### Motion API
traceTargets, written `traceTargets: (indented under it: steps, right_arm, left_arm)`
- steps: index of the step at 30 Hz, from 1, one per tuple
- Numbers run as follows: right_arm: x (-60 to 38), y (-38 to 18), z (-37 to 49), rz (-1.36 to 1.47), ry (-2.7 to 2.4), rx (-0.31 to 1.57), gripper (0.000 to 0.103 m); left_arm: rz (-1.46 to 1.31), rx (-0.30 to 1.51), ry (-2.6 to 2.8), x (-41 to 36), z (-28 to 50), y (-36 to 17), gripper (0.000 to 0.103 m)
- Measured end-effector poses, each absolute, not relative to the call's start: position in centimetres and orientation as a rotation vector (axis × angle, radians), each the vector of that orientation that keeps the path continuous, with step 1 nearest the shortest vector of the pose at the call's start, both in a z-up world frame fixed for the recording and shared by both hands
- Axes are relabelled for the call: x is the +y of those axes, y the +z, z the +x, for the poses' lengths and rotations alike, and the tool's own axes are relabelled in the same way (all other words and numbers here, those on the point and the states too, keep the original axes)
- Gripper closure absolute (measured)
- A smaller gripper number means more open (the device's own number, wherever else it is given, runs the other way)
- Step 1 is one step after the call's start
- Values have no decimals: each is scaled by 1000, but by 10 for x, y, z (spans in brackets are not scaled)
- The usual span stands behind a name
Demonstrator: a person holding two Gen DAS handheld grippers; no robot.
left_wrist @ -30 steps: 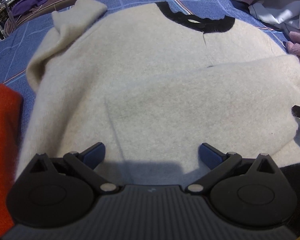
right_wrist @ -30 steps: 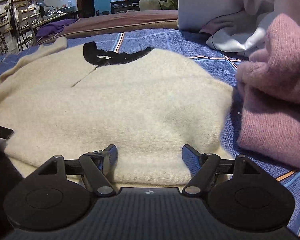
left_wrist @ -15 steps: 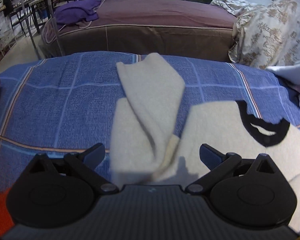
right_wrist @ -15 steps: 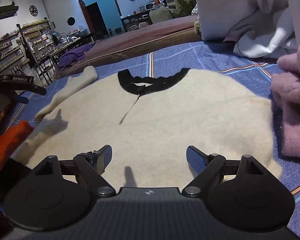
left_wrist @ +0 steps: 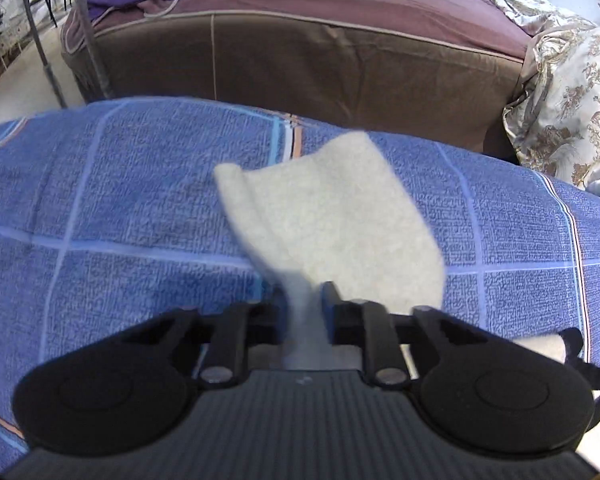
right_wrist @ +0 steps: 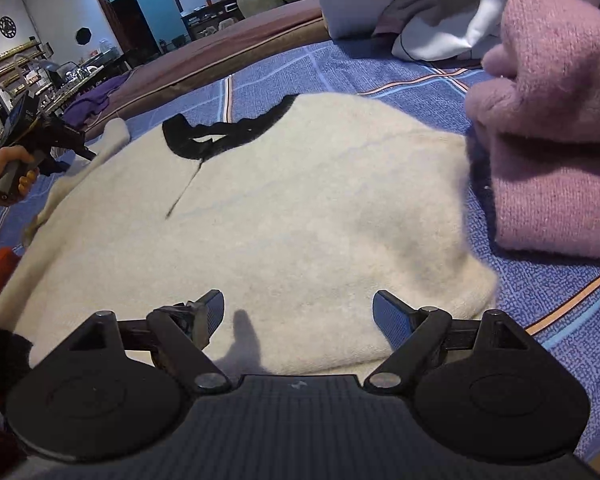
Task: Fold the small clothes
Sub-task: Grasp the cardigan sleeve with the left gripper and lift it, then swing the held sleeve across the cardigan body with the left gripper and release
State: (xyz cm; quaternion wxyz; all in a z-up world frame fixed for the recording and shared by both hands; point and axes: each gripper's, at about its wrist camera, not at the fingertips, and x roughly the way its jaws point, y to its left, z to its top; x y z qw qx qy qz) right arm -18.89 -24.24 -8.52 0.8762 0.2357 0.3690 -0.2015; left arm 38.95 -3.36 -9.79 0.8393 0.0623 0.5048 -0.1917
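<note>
While clamped on the cream sleeve (left_wrist: 332,216), left gripper (left_wrist: 302,300) (right gripper (right_wrist: 298,310) agape, empty).

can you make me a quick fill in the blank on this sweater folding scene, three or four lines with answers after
1. The left hand-held gripper is shut on the cream sweater's ____.
2. The neckline of the sweater is trimmed in ____.
3. The right hand-held gripper has its jaws ____, with nothing held.
4. To the right of the cream sweater lies a folded ____ sweater.

Missing words: sleeve; black; open; pink
</note>
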Motion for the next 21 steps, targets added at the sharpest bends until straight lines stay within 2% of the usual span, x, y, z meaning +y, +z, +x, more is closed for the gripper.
traceTargets:
  steps: [3,7,12,16,18,21]
  right_arm:
    - [-242,-87,-185,483,-416,779,0]
    - [-240,-85,-182,486,-396,763,0]
    - [-239,-84,-186,491,-377,755,0]
    - [-238,-85,-191,512,-372,743,0]
    - [-237,-85,-193,525,-367,732,0]
    - [-233,-84,-194,534,-353,717,0]
  left_arm:
    - [155,1052,-416,-45,384,-94,97]
    - [86,952,-422,-22,376,-61,97]
    - [31,639,-286,45,372,54,98]
    - [-19,543,-209,94,373,137,98]
    - [2,500,-186,105,364,158,103]
    - [-19,531,-314,104,337,169,103]
